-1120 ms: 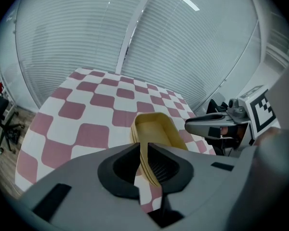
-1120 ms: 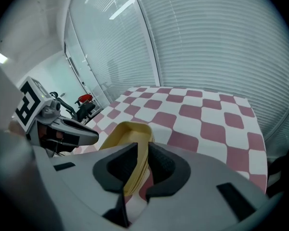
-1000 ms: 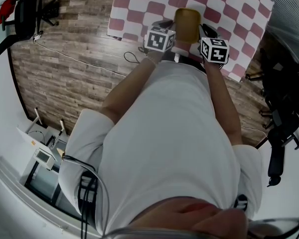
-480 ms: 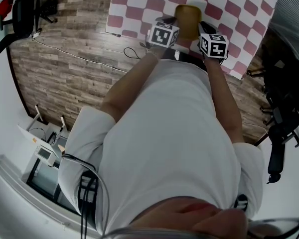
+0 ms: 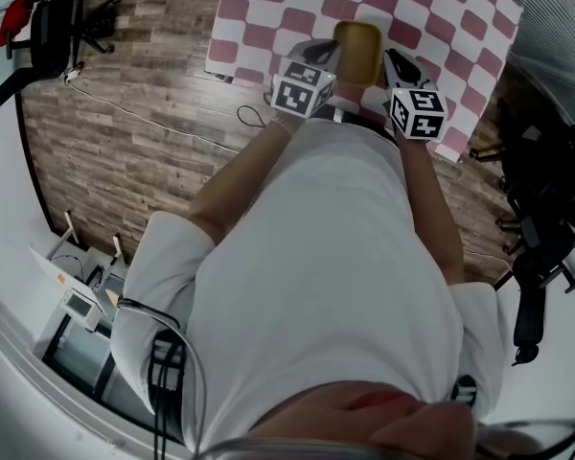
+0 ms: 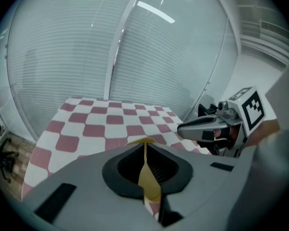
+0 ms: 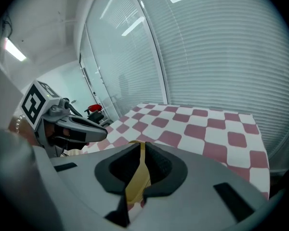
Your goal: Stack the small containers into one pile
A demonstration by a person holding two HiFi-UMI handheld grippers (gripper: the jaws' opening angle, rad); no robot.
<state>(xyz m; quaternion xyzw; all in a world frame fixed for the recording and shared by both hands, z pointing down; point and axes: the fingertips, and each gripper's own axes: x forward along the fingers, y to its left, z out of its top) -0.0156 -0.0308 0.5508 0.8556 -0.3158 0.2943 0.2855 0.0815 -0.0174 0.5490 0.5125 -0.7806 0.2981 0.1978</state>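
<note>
A yellow container (image 5: 357, 50) hangs over the near part of the checkered table (image 5: 297, 8), held from both sides. My left gripper (image 5: 318, 54) is shut on its left wall, and my right gripper (image 5: 395, 65) is shut on its right wall. The left gripper view shows a thin yellow wall (image 6: 148, 177) pinched in the left gripper (image 6: 145, 150), with the right gripper (image 6: 216, 126) across from it. The right gripper view shows the same yellow wall (image 7: 136, 177) clamped in the right gripper (image 7: 141, 150), facing the left gripper (image 7: 70, 124). No other container is in view.
The red-and-white checkered cloth (image 6: 101, 124) covers the table, which runs toward glass walls with blinds. Around the table lies wooden floor (image 5: 125, 151) with a cable (image 5: 134, 108), and black office chairs (image 5: 546, 209) stand to the right.
Both grippers and the yellow container drifted slightly to the right over the table and came back. Both stay clamped on it.
</note>
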